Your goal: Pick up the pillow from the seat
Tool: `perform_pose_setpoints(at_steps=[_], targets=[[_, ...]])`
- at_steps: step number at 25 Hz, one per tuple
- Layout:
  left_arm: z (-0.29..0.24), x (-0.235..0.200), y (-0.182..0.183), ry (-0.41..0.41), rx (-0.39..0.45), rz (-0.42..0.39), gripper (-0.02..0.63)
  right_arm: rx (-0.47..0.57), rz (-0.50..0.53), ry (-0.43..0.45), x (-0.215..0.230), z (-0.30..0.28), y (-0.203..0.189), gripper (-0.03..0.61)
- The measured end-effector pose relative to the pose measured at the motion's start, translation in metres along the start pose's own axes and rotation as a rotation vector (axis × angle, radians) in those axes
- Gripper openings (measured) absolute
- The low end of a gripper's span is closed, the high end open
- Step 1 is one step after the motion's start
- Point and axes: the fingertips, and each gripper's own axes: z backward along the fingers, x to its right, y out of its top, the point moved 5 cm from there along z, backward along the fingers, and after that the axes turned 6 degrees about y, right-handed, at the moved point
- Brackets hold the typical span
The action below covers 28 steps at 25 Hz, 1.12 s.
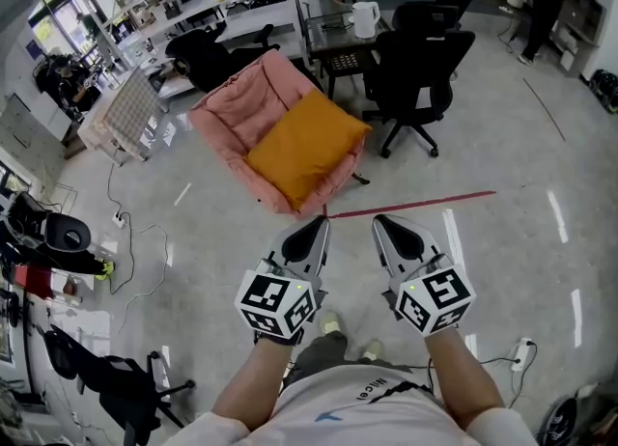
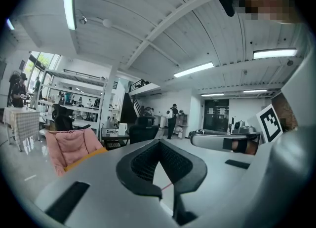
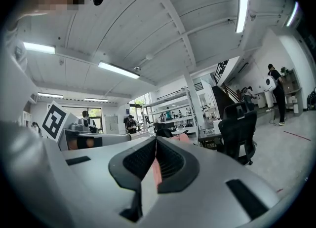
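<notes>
- No wording can be read anywhere
- White shirt (image 1: 386, 413): short dark print near the collar, too small to make out
- Left marker cube (image 1: 277, 304) and right marker cube (image 1: 435, 299): black-and-white square patterns, no letters

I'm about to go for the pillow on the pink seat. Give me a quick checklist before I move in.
1. Pillow located: ok. The orange pillow lies flat on the pink seat.
2. Pillow top free: ok. Nothing rests on it.
3. Jaws open for a grasp: not ok. The left gripper and right gripper are both shut and empty.
4. Grippers at the pillow: not ok. Both hang short of the seat, over the floor.
5. Approach path: ok. Only a red line crosses the floor between; the black office chair stands right of the seat in the head view.
</notes>
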Motion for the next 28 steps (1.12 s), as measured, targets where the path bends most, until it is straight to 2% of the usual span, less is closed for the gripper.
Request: perform_pose_setpoints(at_steps=[5,11,22,28], targets=[[-0.022,-0.018,-0.002,-0.005,-0.007,0.012,0.009,-0.019,-0.004,0.002,0.012,-0.023,-0.004,0.017],[-0.066,-0.064,-0.006,-0.017,-0.02,0.027,0.009,-0.047,-0.016,-0.021,0.037,-0.077,-0.013,0.017],[-0.175,-0.202,-0.013,-0.064,-0.095,0.019,0.009,-0.099,-0.056,-0.076,0.086,-0.235,-0.031,0.017],[-0.214,-0.258,-0.023,-0.086,-0.137,0.012,0.009,-0.114,-0.095,-0.129,0.105,-0.296,-0.041,0.017]])
